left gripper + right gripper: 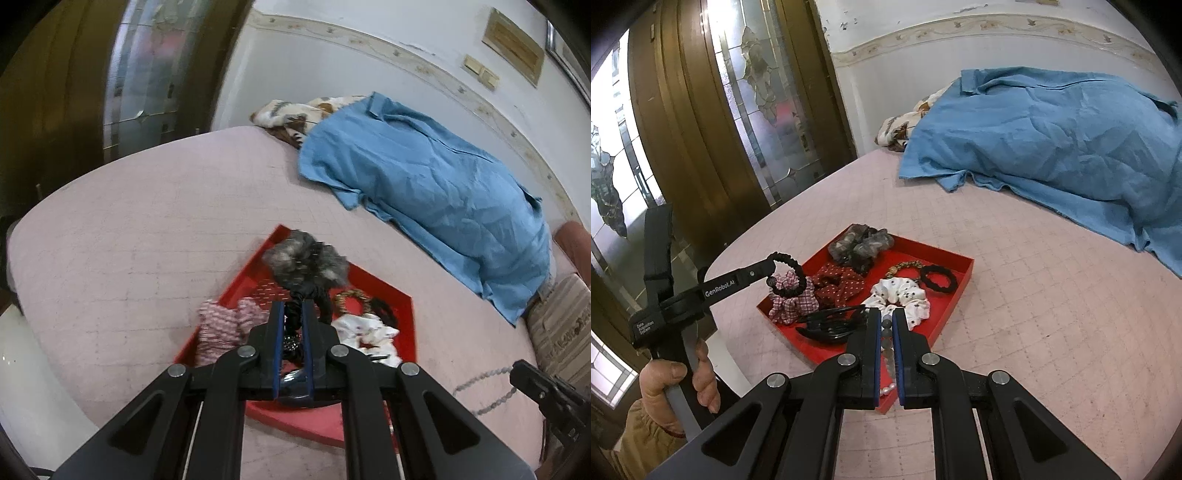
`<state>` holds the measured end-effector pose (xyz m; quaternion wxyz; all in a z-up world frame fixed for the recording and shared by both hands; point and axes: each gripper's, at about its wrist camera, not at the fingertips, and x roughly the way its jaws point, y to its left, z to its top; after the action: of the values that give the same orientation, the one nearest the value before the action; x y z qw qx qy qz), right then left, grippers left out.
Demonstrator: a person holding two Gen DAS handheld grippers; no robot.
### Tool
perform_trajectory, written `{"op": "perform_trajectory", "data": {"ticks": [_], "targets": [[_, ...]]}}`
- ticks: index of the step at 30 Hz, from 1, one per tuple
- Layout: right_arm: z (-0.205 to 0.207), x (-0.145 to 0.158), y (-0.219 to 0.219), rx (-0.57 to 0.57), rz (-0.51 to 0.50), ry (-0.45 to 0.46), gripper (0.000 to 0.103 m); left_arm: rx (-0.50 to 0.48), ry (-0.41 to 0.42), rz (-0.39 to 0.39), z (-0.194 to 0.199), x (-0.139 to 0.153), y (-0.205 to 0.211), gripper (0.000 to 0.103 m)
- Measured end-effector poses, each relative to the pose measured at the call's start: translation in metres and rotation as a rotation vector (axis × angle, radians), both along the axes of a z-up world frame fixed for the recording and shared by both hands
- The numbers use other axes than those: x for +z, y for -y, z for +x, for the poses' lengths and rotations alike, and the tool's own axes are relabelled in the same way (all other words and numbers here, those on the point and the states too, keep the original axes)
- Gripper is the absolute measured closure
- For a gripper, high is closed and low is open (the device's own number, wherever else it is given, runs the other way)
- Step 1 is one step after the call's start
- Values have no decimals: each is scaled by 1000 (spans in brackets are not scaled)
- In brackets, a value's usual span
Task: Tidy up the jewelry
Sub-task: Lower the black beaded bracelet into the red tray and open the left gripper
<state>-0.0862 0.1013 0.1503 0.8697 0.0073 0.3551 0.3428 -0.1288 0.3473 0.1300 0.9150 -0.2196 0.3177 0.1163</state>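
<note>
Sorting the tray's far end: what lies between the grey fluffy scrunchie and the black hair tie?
A gold chain bracelet, between the grey scrunchie and black hair tie, in the right wrist view.

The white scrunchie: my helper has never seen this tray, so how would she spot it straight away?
On the pink bed cover sits a red tray of hair ties. Near its front edge, just beyond the right gripper, lies the white scrunchie. It is the only white one, dotted with small dark flowers, between the dark red dotted scrunchie and a plain black hair tie.

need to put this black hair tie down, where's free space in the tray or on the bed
Crowded: the red tray is packed with scrunchies, barely any floor showing. Free: bare pink bedspread between the tray and the blue cloth, and the strip left of the tray toward the bed edge.
</note>
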Motion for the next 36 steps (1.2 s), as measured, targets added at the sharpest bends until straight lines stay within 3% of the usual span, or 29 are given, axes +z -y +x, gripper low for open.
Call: {"op": "perform_trajectory", "data": {"ticks": [4,11,17,28,36], "targets": [[5,10,5,-9,3,21,96,-83,-3,-29,18,9,15,94],[12,17,5,-10,-4,42,96,-178,-41,30,68,12,36,94],[24,11,-1,-13,-15,19,96,-198,-87,-13,88,-11,28,94],[54,-7,-30,-4,-45,-35,96,-197,-112,-25,106,-26,11,94],[69,-13,-49,13,-75,-34,96,-181,-128,78,108,-24,23,94]]}}
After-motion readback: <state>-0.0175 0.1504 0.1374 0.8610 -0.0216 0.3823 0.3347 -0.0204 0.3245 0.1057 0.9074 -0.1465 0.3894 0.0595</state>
